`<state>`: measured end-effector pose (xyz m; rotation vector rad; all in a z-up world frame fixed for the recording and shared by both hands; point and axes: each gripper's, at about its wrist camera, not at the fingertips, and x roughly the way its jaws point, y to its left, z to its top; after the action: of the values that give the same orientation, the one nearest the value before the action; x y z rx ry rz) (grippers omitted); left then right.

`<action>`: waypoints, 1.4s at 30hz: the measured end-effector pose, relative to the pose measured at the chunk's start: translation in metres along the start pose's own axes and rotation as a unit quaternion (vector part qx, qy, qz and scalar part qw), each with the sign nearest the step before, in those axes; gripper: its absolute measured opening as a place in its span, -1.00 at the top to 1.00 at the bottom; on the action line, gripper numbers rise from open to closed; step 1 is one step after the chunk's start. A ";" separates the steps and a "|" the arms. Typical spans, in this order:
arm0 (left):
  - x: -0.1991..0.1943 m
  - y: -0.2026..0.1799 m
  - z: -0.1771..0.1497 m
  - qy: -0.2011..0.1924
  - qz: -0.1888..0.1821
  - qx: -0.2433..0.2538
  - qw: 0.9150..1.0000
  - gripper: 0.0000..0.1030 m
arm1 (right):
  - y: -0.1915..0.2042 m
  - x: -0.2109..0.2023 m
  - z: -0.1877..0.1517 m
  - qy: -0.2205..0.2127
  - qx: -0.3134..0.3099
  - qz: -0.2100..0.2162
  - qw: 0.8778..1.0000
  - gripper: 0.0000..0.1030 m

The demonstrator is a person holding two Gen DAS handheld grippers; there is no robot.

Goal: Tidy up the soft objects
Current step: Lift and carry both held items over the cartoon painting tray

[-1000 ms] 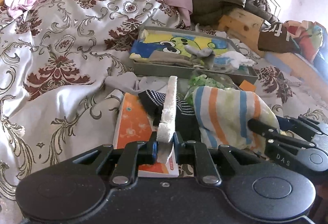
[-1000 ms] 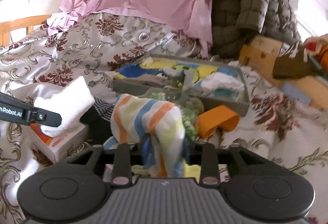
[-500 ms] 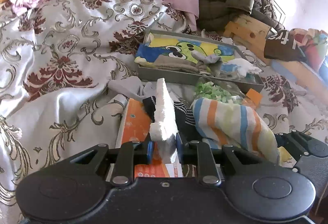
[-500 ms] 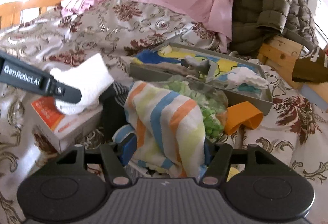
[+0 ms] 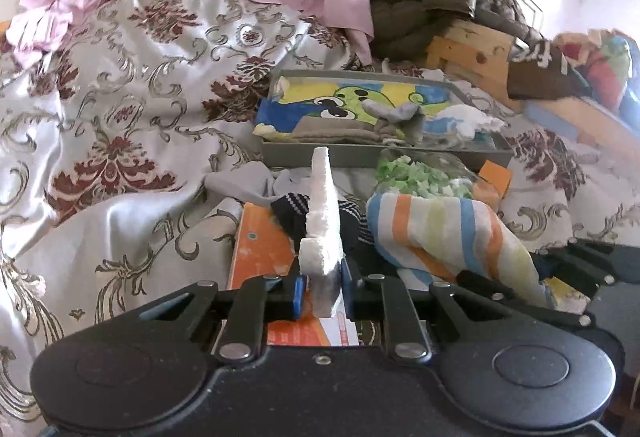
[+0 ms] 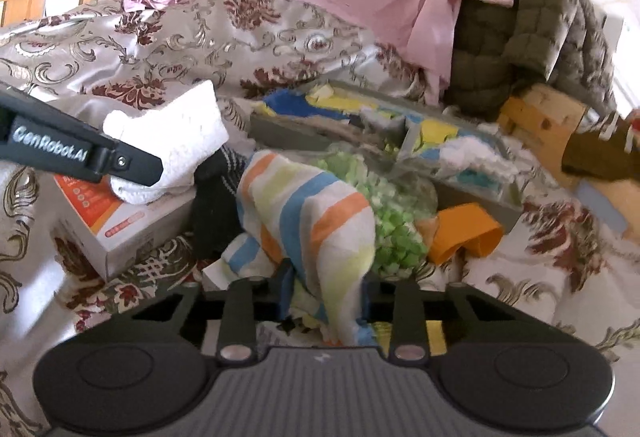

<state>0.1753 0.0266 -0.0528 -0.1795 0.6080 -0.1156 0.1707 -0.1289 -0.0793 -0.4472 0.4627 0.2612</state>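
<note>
"GenRobot.AI" in white on the left gripper [image 6: 136,167] arm (box print unreadable)

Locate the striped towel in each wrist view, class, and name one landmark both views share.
Left wrist view: the striped towel lies right of centre, beside the white sock held by the left hand-held gripper.
Right wrist view: the towel is at centre, draped into the right hand-held gripper.
Shared landmark: the grey tray behind it.

A floral satin bedspread [image 5: 120,141] carries a grey tray [image 5: 360,156], an orange box [image 6: 120,221] and scattered cloths.
</note>
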 end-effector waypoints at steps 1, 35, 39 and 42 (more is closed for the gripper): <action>-0.001 0.002 0.000 -0.001 -0.002 -0.010 1.000 0.72 | 0.002 -0.004 0.000 -0.009 -0.005 -0.005 1.000 0.45; 0.045 -0.035 0.116 -0.085 -0.029 0.000 0.996 0.72 | -0.102 0.039 0.068 -0.152 0.127 -0.035 0.980 0.51; 0.090 -0.032 0.148 -0.065 -0.027 -0.016 0.997 0.72 | -0.129 0.083 0.090 -0.139 0.169 -0.033 0.975 0.51; 0.123 -0.029 0.167 -0.047 -0.031 -0.032 0.998 0.72 | -0.142 0.104 0.102 -0.136 0.181 -0.036 0.973 0.51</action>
<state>0.3704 0.0005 0.0196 -0.2637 0.5121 -0.1468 0.3468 -0.1900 0.0022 -0.0686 0.2167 0.1587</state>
